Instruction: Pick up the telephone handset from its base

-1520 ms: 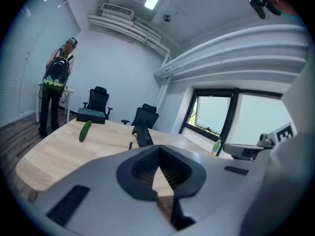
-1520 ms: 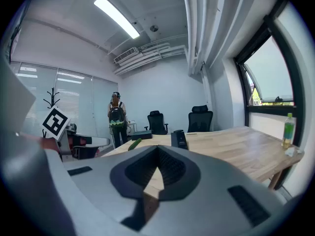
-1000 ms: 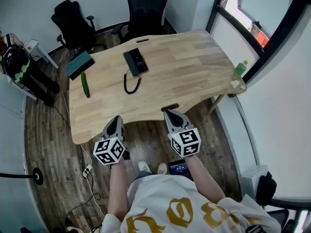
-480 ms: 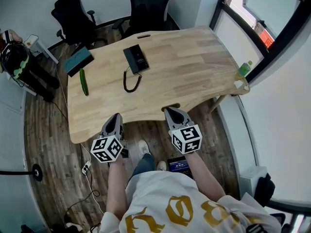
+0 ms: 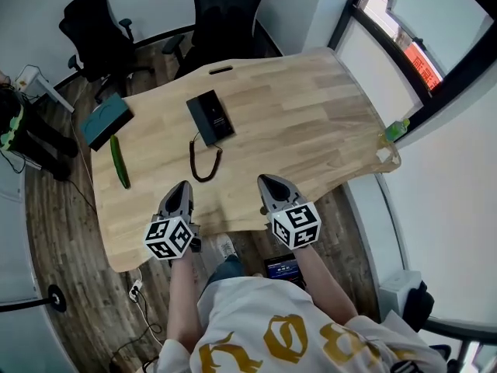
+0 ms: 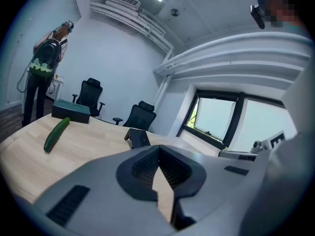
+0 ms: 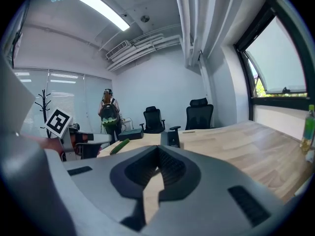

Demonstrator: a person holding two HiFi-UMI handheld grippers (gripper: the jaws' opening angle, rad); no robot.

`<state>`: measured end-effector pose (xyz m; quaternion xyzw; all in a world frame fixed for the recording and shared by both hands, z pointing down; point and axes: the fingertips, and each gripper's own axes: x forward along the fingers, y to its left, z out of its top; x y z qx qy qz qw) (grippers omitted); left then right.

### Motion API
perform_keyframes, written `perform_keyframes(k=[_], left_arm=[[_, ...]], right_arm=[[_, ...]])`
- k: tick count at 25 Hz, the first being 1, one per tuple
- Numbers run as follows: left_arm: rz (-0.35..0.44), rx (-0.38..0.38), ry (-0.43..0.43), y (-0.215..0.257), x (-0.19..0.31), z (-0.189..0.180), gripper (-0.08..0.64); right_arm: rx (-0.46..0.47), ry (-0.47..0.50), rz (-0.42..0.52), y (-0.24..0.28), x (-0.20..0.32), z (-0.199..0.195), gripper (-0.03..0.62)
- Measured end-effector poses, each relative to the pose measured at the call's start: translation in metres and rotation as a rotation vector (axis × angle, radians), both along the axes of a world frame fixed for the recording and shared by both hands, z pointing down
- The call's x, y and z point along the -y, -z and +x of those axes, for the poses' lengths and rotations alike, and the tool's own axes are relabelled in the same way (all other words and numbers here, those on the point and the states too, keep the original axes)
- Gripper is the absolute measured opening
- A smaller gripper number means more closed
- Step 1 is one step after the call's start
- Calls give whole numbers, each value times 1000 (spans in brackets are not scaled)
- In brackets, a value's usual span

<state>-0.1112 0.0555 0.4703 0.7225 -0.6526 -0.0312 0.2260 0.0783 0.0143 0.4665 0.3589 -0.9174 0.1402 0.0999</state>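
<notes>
- Two claws, left gripper and right gripper, sit closed and empty.
- Approach step, I judge: the black flat telephone lies well ahead; next, reach forward and open.

The telephone sits on the bench toward its far edge, left of the middle. Its cord trails from it toward the near edge. A cucumber lies by the left edge, with a box behind it at the far left corner. A bottle stands by the right corner. Two chairs stand behind the far edge. My left gripper and right gripper hang side by side over the near edge, the cord's end just ahead of the left one.
</notes>
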Motion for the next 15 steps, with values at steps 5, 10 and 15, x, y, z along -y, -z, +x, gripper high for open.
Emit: perform_keyframes(k=[5, 10, 15], left_arm=[[-12, -36, -34, -2, 63, -31, 6], [-32, -43, -73, -10, 108, -49, 6], [-35, -55, -87, -16, 137, -60, 6]], right_arm=[[-11, -20, -20, -3, 56, -32, 6], [-40, -36, -47, -14, 97, -62, 6], [-74, -39, -56, -21, 123, -82, 6]])
